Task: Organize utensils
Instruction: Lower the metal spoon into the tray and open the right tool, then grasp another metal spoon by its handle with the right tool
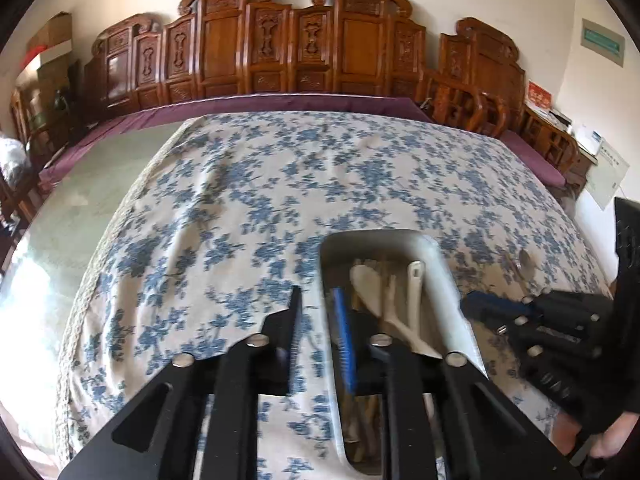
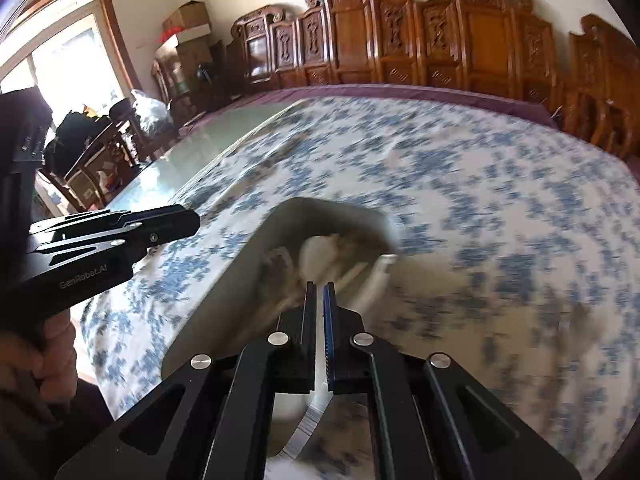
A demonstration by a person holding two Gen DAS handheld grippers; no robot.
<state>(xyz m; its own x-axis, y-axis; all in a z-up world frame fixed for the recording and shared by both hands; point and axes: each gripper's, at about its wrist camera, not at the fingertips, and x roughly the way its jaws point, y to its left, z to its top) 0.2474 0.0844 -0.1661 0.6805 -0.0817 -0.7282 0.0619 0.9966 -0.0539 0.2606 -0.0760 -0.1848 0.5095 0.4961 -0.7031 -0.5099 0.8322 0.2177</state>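
Utensils point(image 1: 386, 300) lie in the white tray point(image 1: 448, 280) on the blue-flowered tablecloth point(image 1: 240, 184): a pale spoon, a white spatula-like piece and some wooden sticks, all lengthwise.

Your left gripper point(image 1: 316, 308) stands a little way open with the tray's left wall between its fingers; the blue-padded finger point(image 1: 344, 344) sits inside the tray, the other outside on the cloth. The pads do not appear to press on the wall.

Your right gripper point(image 2: 319, 300) is all but closed on a thin white strip point(image 2: 320, 396) that runs back between its fingers; whether this is the tray's rim or a utensil handle is lost in blur. In the left wrist view it sits just right of the tray, near a metal spoon point(image 1: 524, 264) lying on the cloth.

Beyond the tray the cloth is open. To the left, bare glass tabletop point(image 1: 92, 184) shows. Carved wooden chairs point(image 1: 280, 48) line the far edge.
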